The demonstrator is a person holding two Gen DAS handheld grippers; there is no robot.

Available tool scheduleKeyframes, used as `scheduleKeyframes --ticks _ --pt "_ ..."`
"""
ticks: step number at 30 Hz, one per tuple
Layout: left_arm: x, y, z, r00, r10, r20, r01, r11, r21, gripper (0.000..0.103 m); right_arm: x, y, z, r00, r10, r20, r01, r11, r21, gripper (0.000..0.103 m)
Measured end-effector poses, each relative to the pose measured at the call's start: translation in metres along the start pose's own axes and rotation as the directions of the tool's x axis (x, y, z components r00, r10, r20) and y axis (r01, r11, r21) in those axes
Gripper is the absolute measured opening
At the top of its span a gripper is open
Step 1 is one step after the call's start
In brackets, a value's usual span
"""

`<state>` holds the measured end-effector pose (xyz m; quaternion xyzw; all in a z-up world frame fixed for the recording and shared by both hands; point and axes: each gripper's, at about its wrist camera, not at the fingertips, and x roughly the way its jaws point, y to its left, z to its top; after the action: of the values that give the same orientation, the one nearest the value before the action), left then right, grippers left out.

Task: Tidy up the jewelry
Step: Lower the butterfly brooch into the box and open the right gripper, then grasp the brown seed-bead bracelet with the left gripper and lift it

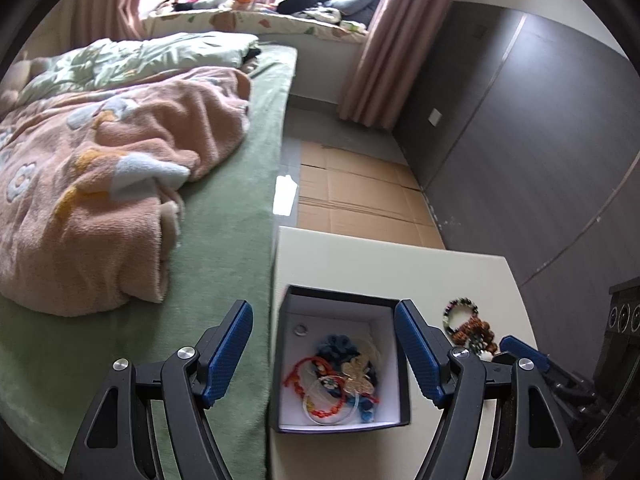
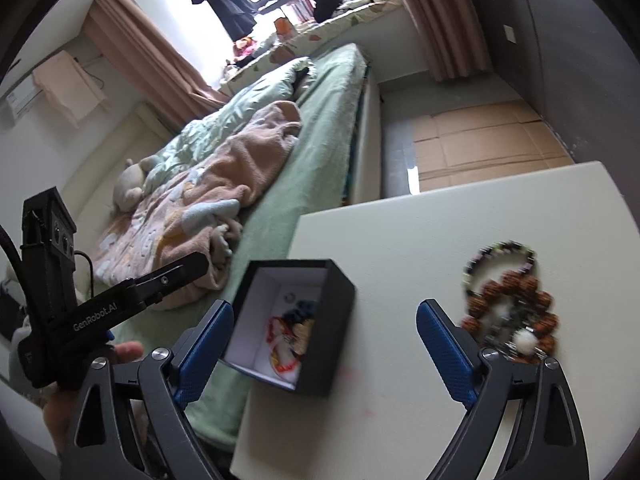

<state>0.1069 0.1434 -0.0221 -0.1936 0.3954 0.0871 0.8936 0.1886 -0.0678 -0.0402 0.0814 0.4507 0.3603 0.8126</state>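
Note:
A black box (image 1: 403,408) with a white inside stands on the white table (image 1: 380,256) near its left edge. It holds a red cord bracelet (image 1: 296,376), a gold butterfly piece (image 1: 358,376), blue items and a small ring (image 1: 300,330). My left gripper (image 1: 324,354) is open and empty, its jaws straddling the box from above. Beaded bracelets (image 1: 468,324) lie on the table to the right of the box. In the right wrist view the box (image 2: 332,312) sits left of centre and the bracelets (image 2: 508,300) at right. My right gripper (image 2: 324,354) is open and empty above the table.
A bed (image 1: 224,216) with a green sheet and a pink blanket (image 1: 108,184) runs along the table's left side. Cardboard (image 1: 360,192) covers the floor beyond the table. A dark wall (image 1: 520,140) stands at the right. The left gripper's body (image 2: 60,300) shows at left.

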Motion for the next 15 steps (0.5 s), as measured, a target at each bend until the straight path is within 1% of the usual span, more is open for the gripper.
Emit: scheduleKeyframes --ticks 1,3,7,12,15 --pt "0.000 -0.004 -0.002 1.000 -0.004 -0.002 0.004 1.000 0.010 0.079 -0.006 -0.006 -0.001 1.000 -0.004 0.002 0.004 1.000 0.009 0.093" --pt "0.001 -0.010 -0.004 1.000 -0.012 -0.002 0.012 1.000 0.023 0.080 -0.016 -0.016 -0.002 1.000 -0.021 0.006 0.021 0.999 0.025 0.094" --pt "0.004 -0.024 -0.009 0.999 -0.030 -0.012 0.031 0.998 0.050 0.081 -0.034 -0.036 -0.005 0.998 -0.062 0.006 0.062 0.996 0.064 0.103" --pt "0.009 -0.046 -0.016 0.998 -0.058 -0.029 0.061 0.994 0.091 0.081 -0.051 -0.054 -0.010 0.995 -0.101 0.007 0.100 0.990 0.096 0.103" --pt "0.013 -0.058 -0.019 0.996 -0.081 -0.040 0.085 0.991 0.099 0.081 -0.059 -0.066 -0.013 0.993 -0.121 0.000 0.120 0.985 0.123 0.103"
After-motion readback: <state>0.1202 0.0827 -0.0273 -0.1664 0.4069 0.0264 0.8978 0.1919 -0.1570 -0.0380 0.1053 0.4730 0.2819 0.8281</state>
